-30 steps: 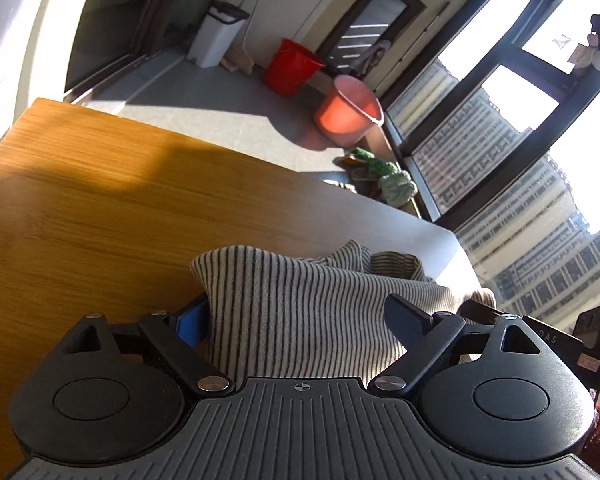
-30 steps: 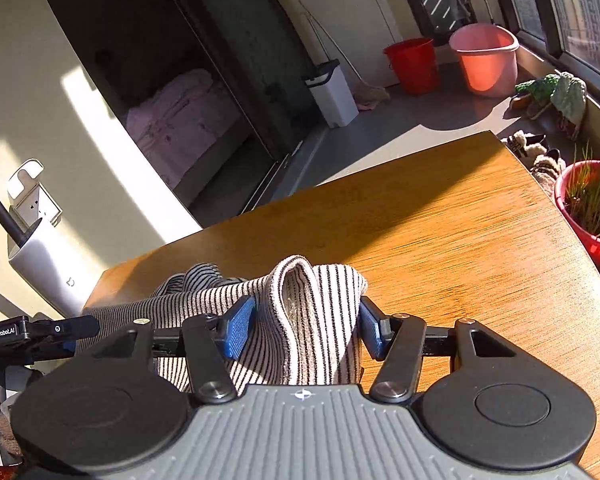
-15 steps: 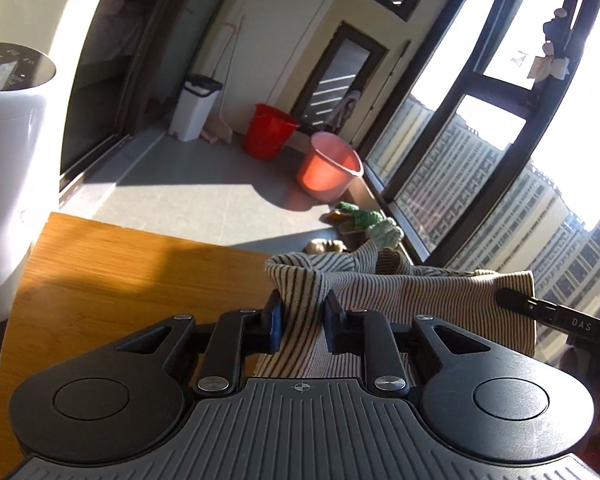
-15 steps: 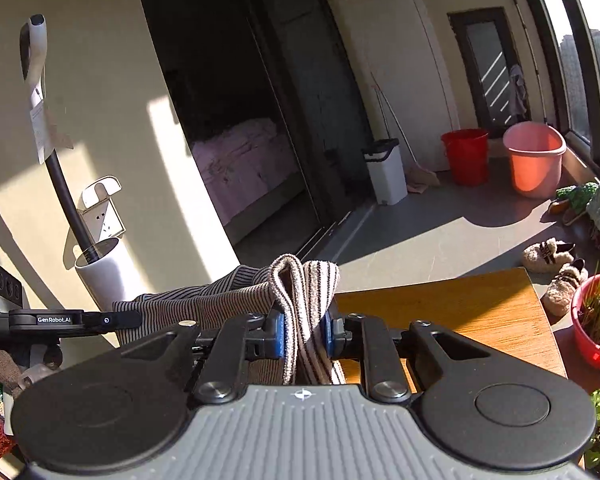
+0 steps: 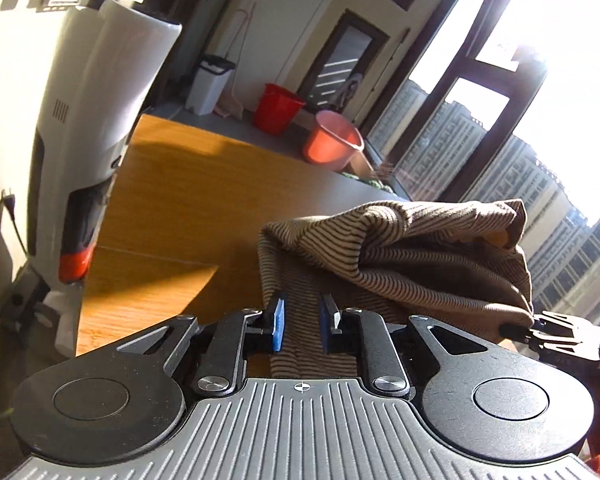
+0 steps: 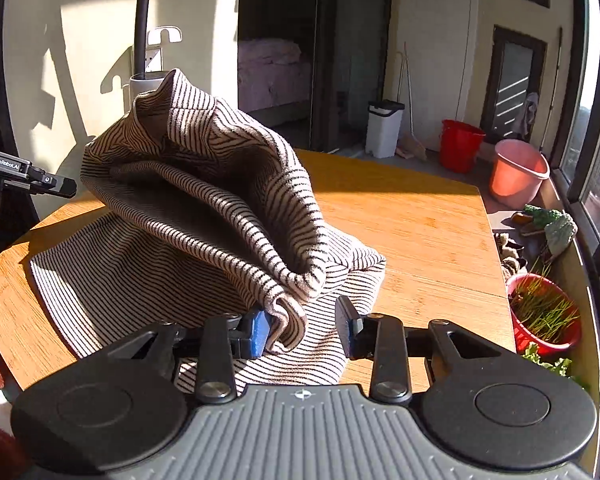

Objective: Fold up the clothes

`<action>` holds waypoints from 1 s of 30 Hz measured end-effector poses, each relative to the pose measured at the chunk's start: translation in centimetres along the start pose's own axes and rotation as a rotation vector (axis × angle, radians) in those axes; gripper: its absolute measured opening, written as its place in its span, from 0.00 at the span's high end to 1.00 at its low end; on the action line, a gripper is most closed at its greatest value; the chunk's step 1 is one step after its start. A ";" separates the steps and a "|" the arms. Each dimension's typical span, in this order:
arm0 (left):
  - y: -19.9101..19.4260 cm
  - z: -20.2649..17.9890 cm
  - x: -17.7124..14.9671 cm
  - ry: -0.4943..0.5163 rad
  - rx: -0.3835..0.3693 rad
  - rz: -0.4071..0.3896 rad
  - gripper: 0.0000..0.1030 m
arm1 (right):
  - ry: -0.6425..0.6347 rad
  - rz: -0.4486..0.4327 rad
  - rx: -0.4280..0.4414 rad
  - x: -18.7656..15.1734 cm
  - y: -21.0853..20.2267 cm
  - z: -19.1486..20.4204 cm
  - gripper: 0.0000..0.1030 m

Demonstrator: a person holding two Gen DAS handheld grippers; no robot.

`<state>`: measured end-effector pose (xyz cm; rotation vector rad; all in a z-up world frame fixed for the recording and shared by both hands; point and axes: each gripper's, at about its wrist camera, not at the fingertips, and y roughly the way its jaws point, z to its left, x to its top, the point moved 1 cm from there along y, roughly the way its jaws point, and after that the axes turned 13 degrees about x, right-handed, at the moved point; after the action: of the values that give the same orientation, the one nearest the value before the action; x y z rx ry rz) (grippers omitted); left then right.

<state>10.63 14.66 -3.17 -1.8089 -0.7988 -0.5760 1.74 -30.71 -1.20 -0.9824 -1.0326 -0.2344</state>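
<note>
A brown-and-cream striped garment (image 6: 204, 208) lies partly on the wooden table (image 6: 420, 232), its upper layer bulging up in a loose fold. In the left wrist view the garment (image 5: 400, 248) runs down between the blue pads of my left gripper (image 5: 302, 322), whose jaws stand a little apart with the cloth loose in the gap. My right gripper (image 6: 306, 326) is open; the folded hem rests against its left pad (image 6: 260, 330) and the right finger stands clear. The other gripper's tip shows at the left edge of the right wrist view (image 6: 40, 182).
A white appliance (image 5: 100, 120) stands at the table's left edge. Beyond the table are a white bin (image 6: 384, 128), a red bucket (image 6: 460, 146) and a pink bucket (image 6: 518, 174). A red pot of grass (image 6: 544, 312) sits by the table's right edge under the windows.
Both grippers were shut on the garment held up half a second ago. Now they have come down toward the table and their jaws have opened, letting the folded cloth settle.
</note>
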 end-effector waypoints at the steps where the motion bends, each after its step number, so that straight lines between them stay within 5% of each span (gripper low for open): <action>1: -0.2 0.8 -0.3 -0.030 0.010 0.014 0.79 | 0.003 0.011 -0.007 -0.5 -0.4 0.1 0.64; 5: -1.2 3.1 0.2 -0.153 -0.060 0.020 0.49 | 0.133 -0.084 0.032 -0.5 -3.8 -1.6 0.42; 9: -0.6 2.0 0.3 -0.182 -0.138 0.035 0.23 | 0.341 -0.244 0.092 -0.5 -6.2 -4.0 0.34; 12: 1.3 0.0 0.4 -0.146 -0.145 0.071 0.19 | 0.552 -0.316 0.182 -1.3 -5.6 -5.9 0.26; 17: 5.1 -2.8 0.1 -0.024 -0.014 0.103 0.15 | 0.808 -0.253 0.298 -3.9 0.1 -6.7 0.26; 22: 6.9 -3.7 -0.8 0.041 0.084 0.101 0.14 | 0.776 -0.179 0.297 -3.4 4.6 -5.1 0.26; 24: 7.3 -3.9 -0.8 0.048 0.084 0.094 0.21 | 0.721 -0.154 0.264 -2.4 5.5 -4.6 0.38; 26: 7.3 -4.3 -0.7 0.065 0.100 0.071 0.40 | 0.643 -0.141 0.238 -1.2 5.7 -4.2 0.62; 30: 5.5 -5.0 -0.2 0.108 0.128 0.002 0.73 | 0.555 -0.182 0.261 0.9 4.3 -3.9 0.73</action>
<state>14.53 8.55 -4.96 -1.6479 -0.7441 -0.6029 7.15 -30.98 -3.51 -0.5378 -0.6191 -0.4792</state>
